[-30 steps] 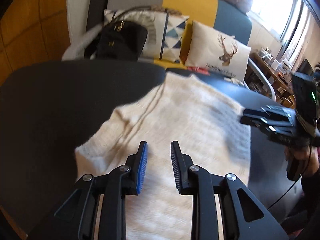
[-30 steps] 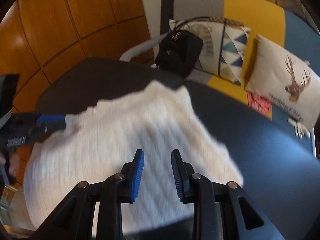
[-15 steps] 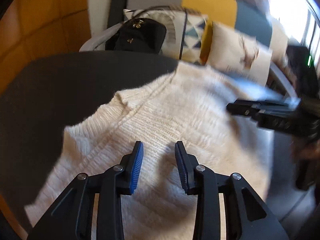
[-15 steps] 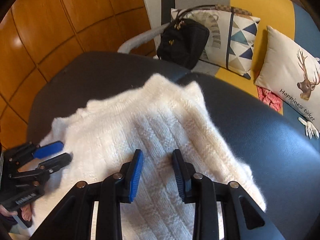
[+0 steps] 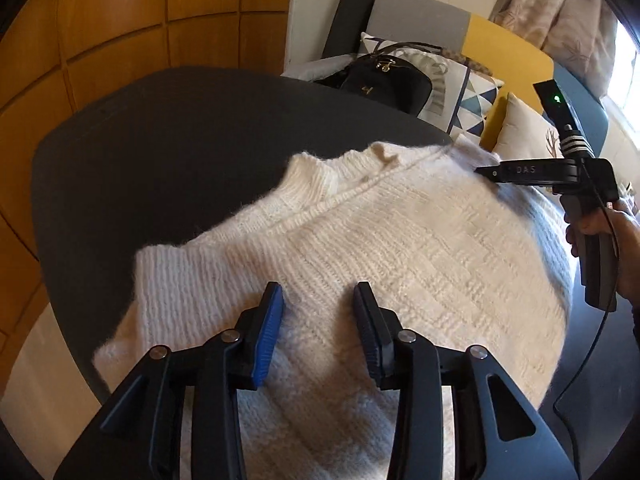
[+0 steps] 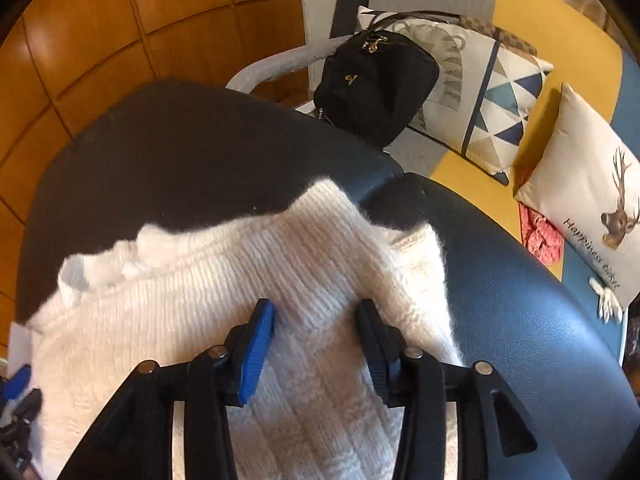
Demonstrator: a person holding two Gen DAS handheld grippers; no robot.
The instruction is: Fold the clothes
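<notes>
- Nearest in the left wrist view, the left gripper [image 5: 318, 300] hangs over one cream knitted sweater [image 5: 400, 248]. Its two fingers [image 5: 270, 320] are apart and opening, with knit below the gap and neither pad pressing on it.
- Nearest in the right wrist view, the right gripper [image 6: 316, 316] sits low over the same sweater [image 6: 200, 300]. Its two fingers [image 6: 256, 344] are also opening. A ridge of knit rises between them, though the pads do not pinch it.
- The sweater lies spread on one dark round tabletop [image 5: 160, 152], ribbed collar towards the far edge and one ribbed cuff near the left gripper.
- In the left wrist view the right gripper [image 5: 486, 171] shows from the side, its tips at the sweater's far right part, with one hand [image 5: 618, 248] around its handle.
- Beyond the tabletop stands one sofa [image 6: 532, 16] in grey, yellow and blue panels.
- On the sofa sit one black handbag [image 6: 372, 84] and two cushions: one triangle-patterned cushion [image 6: 480, 92] and one deer cushion [image 6: 592, 200].
- Furthest back on the left are wooden wall panels [image 5: 120, 20].
</notes>
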